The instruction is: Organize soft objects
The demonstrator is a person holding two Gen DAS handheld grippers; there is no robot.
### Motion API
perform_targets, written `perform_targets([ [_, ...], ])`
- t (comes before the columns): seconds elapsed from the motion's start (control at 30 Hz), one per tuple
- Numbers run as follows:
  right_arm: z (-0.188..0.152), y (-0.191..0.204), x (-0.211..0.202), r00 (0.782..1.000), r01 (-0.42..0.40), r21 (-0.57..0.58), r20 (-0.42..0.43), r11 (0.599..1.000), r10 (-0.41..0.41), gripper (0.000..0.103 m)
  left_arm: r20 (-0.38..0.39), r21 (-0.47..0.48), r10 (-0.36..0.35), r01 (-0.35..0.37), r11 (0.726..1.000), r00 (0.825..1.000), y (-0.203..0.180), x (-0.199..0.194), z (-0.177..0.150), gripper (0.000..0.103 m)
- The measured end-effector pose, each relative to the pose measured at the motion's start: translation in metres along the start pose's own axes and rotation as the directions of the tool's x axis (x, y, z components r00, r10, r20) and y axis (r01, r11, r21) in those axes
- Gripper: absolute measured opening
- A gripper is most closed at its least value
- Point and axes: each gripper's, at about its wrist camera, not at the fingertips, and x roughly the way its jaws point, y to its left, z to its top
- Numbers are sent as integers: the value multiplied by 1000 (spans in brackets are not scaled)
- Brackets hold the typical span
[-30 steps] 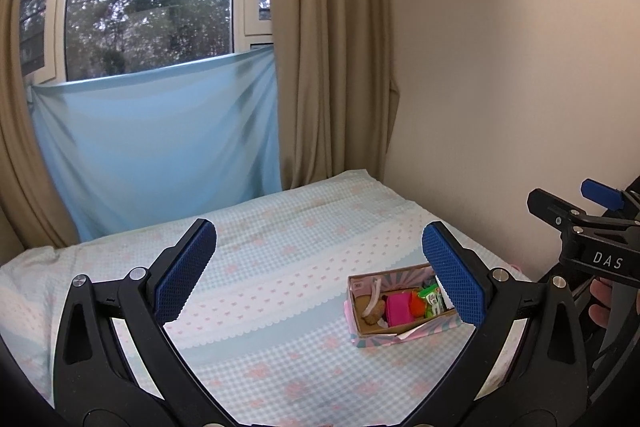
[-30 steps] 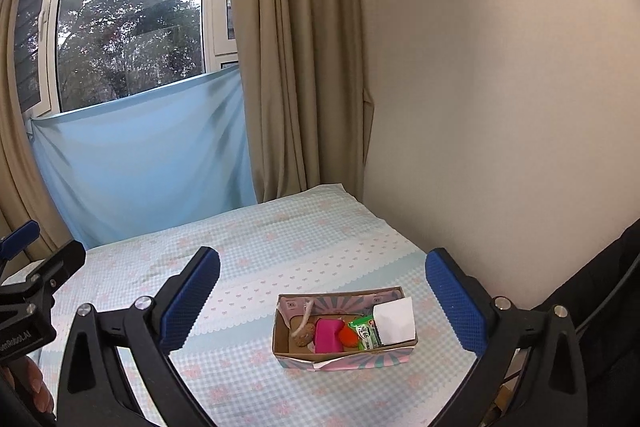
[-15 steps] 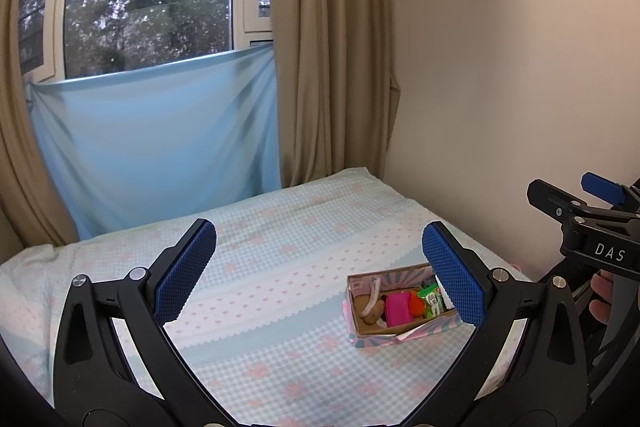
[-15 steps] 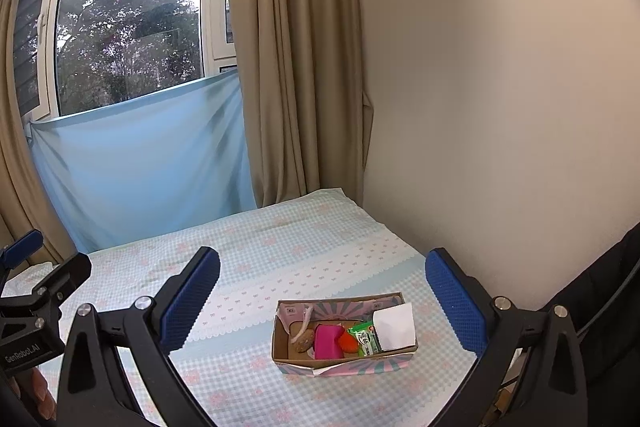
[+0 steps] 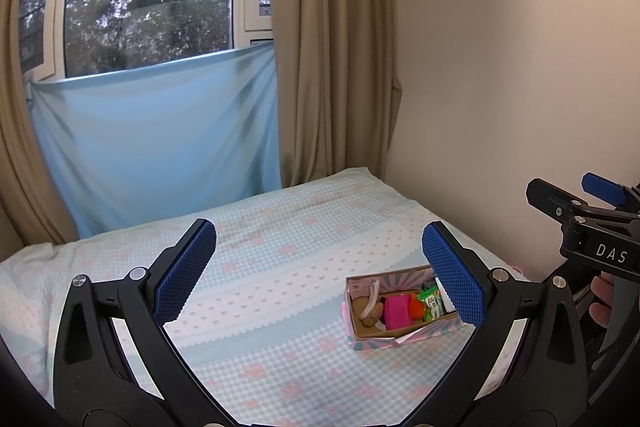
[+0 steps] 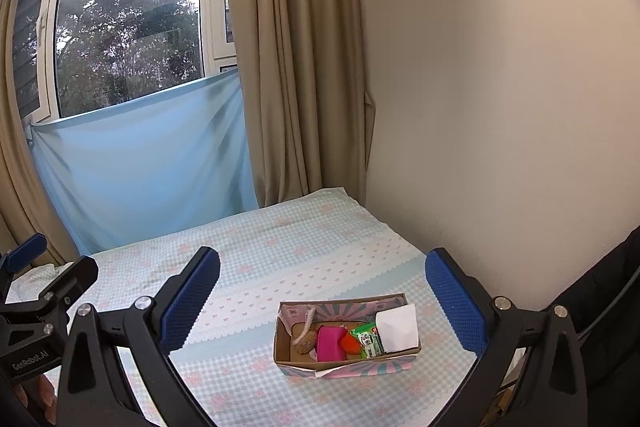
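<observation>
Between the blue ribbed pads of the right gripper, which stood spread wide and held nothing, the cardboard box sat low on the checked bedsheet, at about 5 o'clock from the midpoint of the fingers and well apart from them. Its long axis ran roughly 9 to 3 o'clock across that view, tilted slightly up at the right. Inside it, from left to right, lay a brown soft toy with a cord, a pink pouch, something orange-red, a green packet and a white folded piece leaning at the right end.

The left gripper was likewise spread and empty; in its view the box lay off toward 4 o'clock, partly behind the right-hand pad. By that showing, the right gripper seemed the better placed, being more squarely over the box. Both were held above the bed, touching nothing. A light blue cloth hung across the window at 11 o'clock, beige curtains beside it.
</observation>
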Motion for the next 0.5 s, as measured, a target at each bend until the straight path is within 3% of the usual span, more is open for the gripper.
perform_targets([
  [0.5,1,-1,2,1000,10,6,2,1000,-10,102,1,5,-12,12,1000,1000,-4,7,3,103],
])
